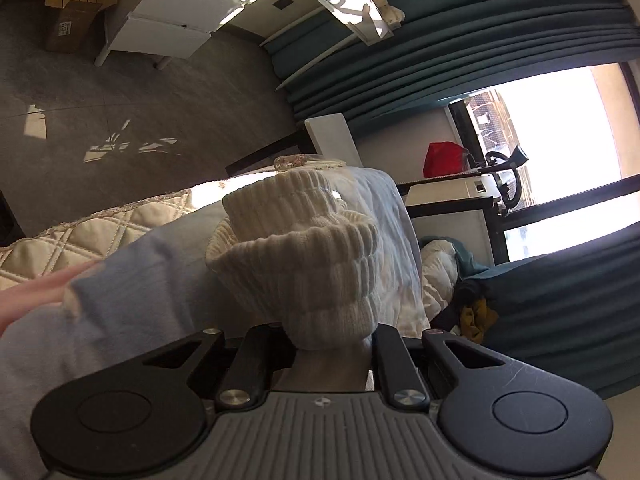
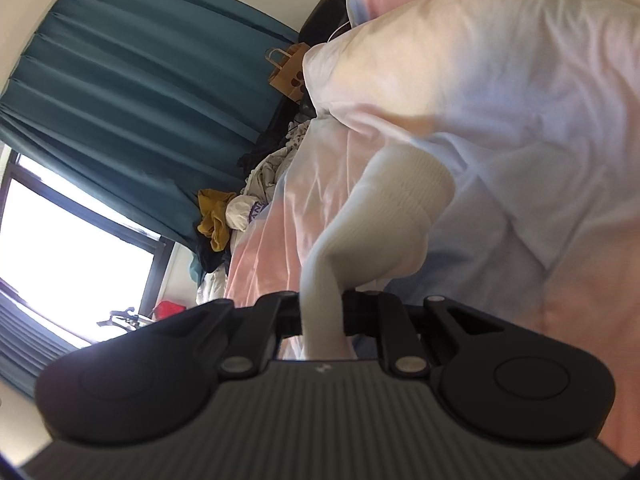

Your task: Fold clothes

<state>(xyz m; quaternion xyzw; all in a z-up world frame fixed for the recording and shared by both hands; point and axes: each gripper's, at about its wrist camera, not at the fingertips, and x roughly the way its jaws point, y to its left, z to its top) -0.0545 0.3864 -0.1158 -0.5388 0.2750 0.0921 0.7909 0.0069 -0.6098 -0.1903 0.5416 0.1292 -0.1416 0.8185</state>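
Note:
A pale blue and pink garment (image 1: 132, 280) with white ribbed trim hangs lifted in both wrist views. In the left wrist view my left gripper (image 1: 330, 344) is shut on a bunched white ribbed cuff (image 1: 304, 260), which bulges up over the jaws and hides the fingertips. In the right wrist view my right gripper (image 2: 324, 320) is shut on a narrow strip of white ribbed band (image 2: 376, 220) that runs up into the garment's body (image 2: 500, 120). The cloth fills the right and top of that view, slightly blurred.
A quilted cream bed cover (image 1: 100, 232) lies under the garment. Beyond are a grey floor, a white drawer unit (image 1: 172, 16) and a cardboard box (image 1: 72, 20). Teal curtains (image 2: 132, 92) frame a bright window. A pile of clothes (image 2: 240, 208) and a paper bag (image 2: 288, 72) lie behind.

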